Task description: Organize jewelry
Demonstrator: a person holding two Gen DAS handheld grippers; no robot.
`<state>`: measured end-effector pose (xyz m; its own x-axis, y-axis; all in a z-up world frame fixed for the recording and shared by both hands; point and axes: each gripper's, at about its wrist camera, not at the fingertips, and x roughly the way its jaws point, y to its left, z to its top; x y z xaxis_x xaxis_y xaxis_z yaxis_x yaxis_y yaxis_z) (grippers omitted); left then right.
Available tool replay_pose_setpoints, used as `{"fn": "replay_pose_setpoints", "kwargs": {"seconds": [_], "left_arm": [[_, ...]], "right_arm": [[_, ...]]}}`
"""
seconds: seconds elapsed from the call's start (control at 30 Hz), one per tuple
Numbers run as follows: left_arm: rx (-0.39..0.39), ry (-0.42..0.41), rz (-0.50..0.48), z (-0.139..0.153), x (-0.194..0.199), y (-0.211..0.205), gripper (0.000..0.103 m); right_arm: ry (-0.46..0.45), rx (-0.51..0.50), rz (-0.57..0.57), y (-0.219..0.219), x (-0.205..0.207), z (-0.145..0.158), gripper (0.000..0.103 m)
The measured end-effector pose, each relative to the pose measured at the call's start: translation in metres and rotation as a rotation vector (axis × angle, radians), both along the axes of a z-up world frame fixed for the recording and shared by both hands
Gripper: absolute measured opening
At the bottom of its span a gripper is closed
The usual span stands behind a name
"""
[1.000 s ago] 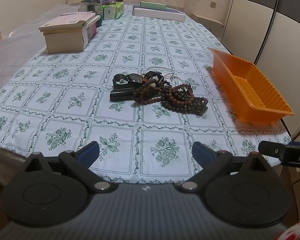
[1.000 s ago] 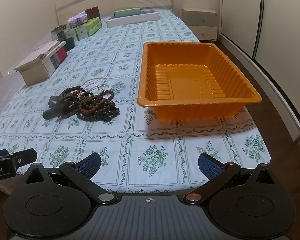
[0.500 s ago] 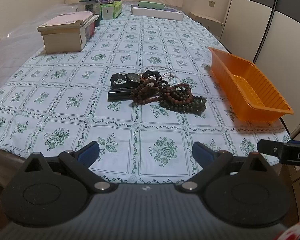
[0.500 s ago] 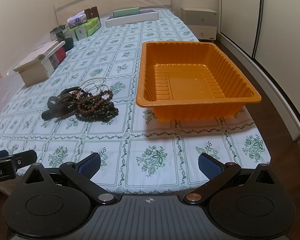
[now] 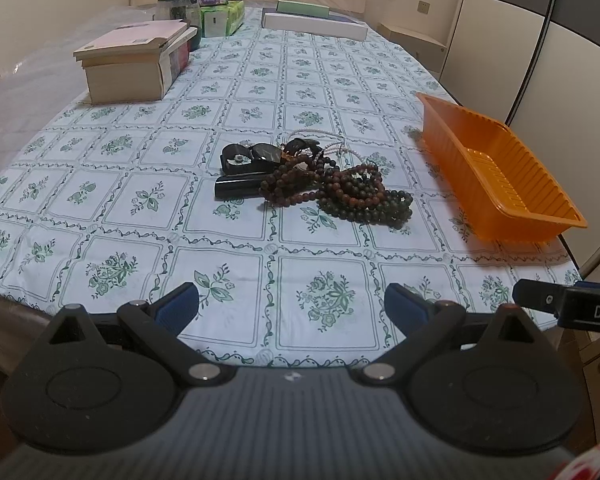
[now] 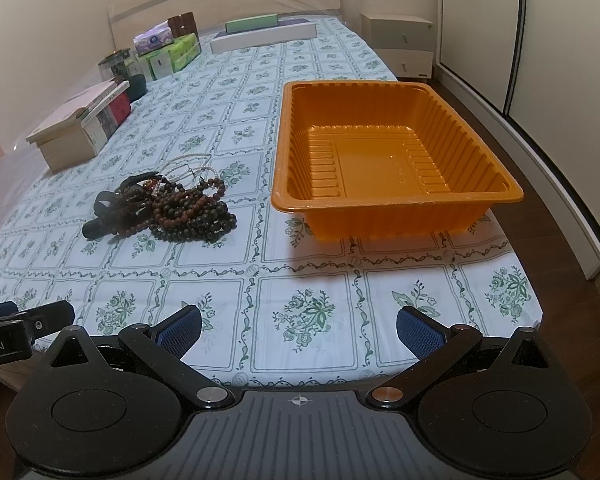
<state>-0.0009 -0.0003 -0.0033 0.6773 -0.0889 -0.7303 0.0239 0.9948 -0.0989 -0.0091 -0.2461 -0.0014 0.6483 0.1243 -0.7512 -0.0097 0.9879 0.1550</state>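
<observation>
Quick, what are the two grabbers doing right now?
Left gripper: open, holding nothing.
Right gripper: open, holding nothing.

Tabletop (image 6: 312, 288) under a smooth, matt white cloth printed with green flowers; orange tray (image 6: 384, 200) of thin ribbed plastic, slightly glossy at the rim. Bead strands (image 5: 356, 196) look like polished wood or stone, brown and dark green, with a soft sheen, beside glossy black pieces (image 5: 244, 160) and a pale pearly strand (image 6: 188, 164). Gripper bodies matt black plastic with bare metal pivot screws; fingers (image 5: 178, 306) carry blue textured pads; cardboard box (image 5: 128, 76) matt.
</observation>
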Motion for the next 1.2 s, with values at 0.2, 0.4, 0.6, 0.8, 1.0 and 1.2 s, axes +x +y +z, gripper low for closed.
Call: {"fn": "replay_pose_setpoints", "kwargs": {"seconds": [0.2, 0.4, 0.6, 0.8, 1.0, 1.2], "left_arm": [[-0.002, 0.0, -0.002, -0.0004, -0.0002, -0.0002, 0.098], [0.0, 0.0, -0.001, -0.0006, -0.0004, -0.0006, 0.098], [0.0, 0.0, -0.001, -0.0012, -0.0009, -0.0013, 0.098], [-0.002, 0.0, -0.006, -0.0008, -0.0017, -0.0026, 0.098], [-0.007, 0.003, -0.01, -0.0007, -0.0016, -0.0028, 0.098], [-0.017, 0.0, -0.008, -0.0006, -0.0009, -0.0012, 0.098]], "right_arm": [[0.001, 0.0, 0.0, -0.0001, 0.0, 0.0, 0.103], [0.0, 0.001, 0.0, -0.0001, -0.0001, 0.0, 0.103], [0.0, 0.001, 0.0, 0.0002, -0.0006, -0.0002, 0.103], [0.002, 0.0, 0.0, 0.0005, -0.0009, -0.0005, 0.103], [0.001, 0.001, -0.001, 0.0012, -0.0016, -0.0011, 0.103], [-0.006, 0.034, -0.016, -0.0021, -0.0022, -0.0009, 0.103]]}}
